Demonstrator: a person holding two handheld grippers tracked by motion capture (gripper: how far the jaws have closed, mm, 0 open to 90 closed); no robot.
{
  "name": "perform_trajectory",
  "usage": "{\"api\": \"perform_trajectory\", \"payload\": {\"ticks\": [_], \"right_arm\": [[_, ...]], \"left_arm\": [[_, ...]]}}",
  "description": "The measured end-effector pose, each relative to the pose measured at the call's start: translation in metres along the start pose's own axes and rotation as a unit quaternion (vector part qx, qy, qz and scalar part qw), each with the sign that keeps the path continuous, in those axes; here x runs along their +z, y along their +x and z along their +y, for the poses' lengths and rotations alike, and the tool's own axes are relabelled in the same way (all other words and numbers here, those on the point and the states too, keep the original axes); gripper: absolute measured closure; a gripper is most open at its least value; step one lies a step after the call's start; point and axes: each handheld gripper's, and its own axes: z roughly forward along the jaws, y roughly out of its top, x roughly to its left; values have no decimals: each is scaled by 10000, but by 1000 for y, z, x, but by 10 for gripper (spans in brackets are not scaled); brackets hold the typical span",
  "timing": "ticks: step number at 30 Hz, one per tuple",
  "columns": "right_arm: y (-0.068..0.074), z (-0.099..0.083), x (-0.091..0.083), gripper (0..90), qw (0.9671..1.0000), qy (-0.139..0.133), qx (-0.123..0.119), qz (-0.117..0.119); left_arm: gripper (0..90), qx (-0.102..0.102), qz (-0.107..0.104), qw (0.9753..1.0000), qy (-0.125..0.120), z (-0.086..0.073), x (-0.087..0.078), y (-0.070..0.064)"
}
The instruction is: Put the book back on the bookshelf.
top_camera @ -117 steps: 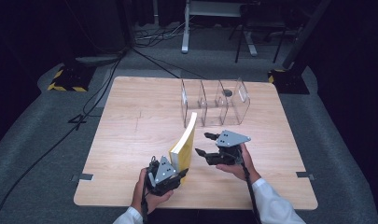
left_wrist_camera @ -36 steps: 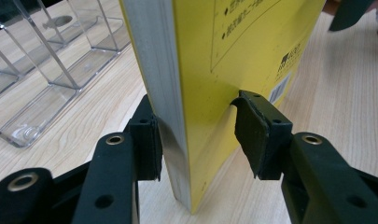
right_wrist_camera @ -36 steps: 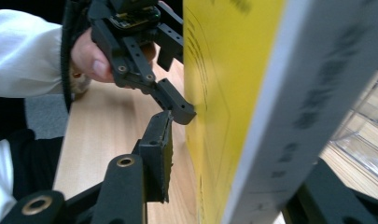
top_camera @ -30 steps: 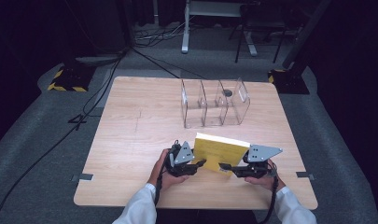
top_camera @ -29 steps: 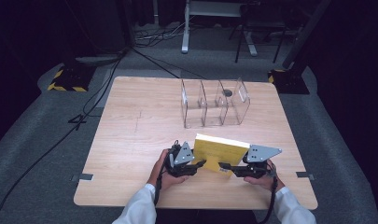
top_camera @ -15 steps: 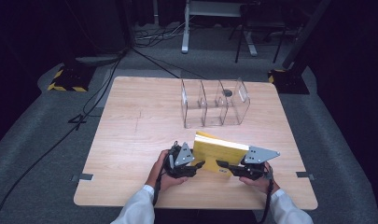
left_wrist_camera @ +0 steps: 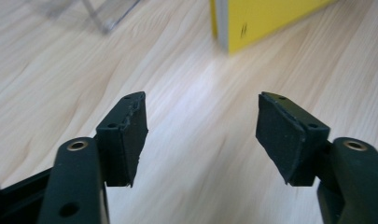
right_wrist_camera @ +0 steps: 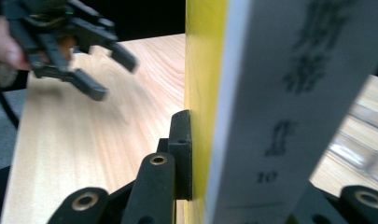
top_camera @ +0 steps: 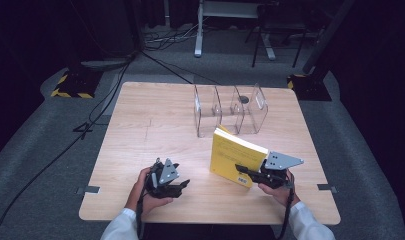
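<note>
A yellow book [top_camera: 236, 156] stands on its lower edge on the wooden table [top_camera: 150, 125], right of centre, with its cover facing me. My right gripper [top_camera: 242, 169] is shut on its lower right part. In the right gripper view the yellow cover [right_wrist_camera: 200, 70] and a white printed face [right_wrist_camera: 280, 93] sit between the jaws of that gripper [right_wrist_camera: 233, 154]. My left gripper [top_camera: 183, 185] is open near the front edge, a short way left of the book. Its fingers [left_wrist_camera: 130, 126] hold nothing, and the book's corner [left_wrist_camera: 261, 18] lies farther off.
A clear plastic holder with three compartments [top_camera: 230, 107] stands behind the book, and a small dark object lies beside it at the back. Its corner [left_wrist_camera: 107, 11] appears in the left gripper view. Bare wood stretches across the table's left half. The floor around is dark, with cables.
My left gripper has let go of the book and drawn back to the left, now open. The right gripper keeps hold, and the book has tipped up to stand more upright.
</note>
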Motion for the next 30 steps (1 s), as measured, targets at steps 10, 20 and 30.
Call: {"api": "perform_trajectory", "payload": {"ticks": [10, 20, 30], "right_arm": [[-13, 6, -3, 759, 9987, -57, 72, -498], [-32, 12, -18, 759, 9939, -188, 120, -1082], [-58, 25, -36, 759, 9835, -242, 158, -1784]], "left_arm": [[182, -767, -213, 9957, 469, -42, -17, 12], [200, -1255, 47, 9907, 533, -54, -12, 17], [191, -1218, 266, 9912, 444, -59, -12, 14]]}}
